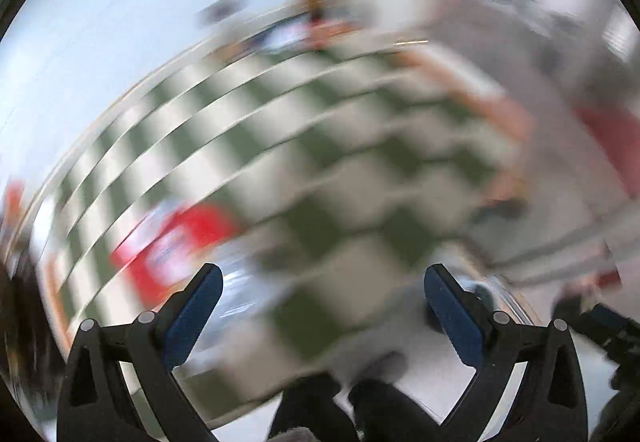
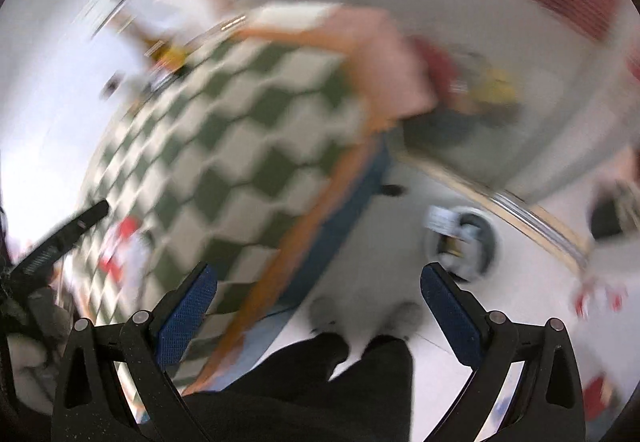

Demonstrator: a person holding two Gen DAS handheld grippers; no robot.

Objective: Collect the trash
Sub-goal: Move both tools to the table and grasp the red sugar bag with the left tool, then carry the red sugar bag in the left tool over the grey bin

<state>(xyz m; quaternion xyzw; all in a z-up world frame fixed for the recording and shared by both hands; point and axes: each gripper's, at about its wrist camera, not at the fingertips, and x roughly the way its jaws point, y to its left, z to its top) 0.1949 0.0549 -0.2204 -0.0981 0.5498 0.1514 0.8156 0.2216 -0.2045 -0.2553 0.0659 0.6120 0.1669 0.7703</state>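
Both views are heavily motion-blurred. My left gripper (image 1: 322, 294) is open and empty above a green-and-white checked tablecloth (image 1: 320, 146). A red and white wrapper (image 1: 176, 242) lies on the cloth just beyond my left fingertip. My right gripper (image 2: 318, 290) is open and empty, over the table's orange edge (image 2: 296, 234). The same red and white wrapper (image 2: 124, 246) shows at the left in the right wrist view. A round grey bin (image 2: 464, 242) with some trash in it stands on the white floor, near my right fingertip.
Blurred small items (image 1: 296, 30) sit at the table's far end. The other gripper (image 2: 60, 238) enters at the left. The person's dark legs (image 2: 344, 382) are below. A wood-edged strip (image 2: 520, 218) crosses the floor. Red objects (image 2: 596, 298) lie on the floor at right.
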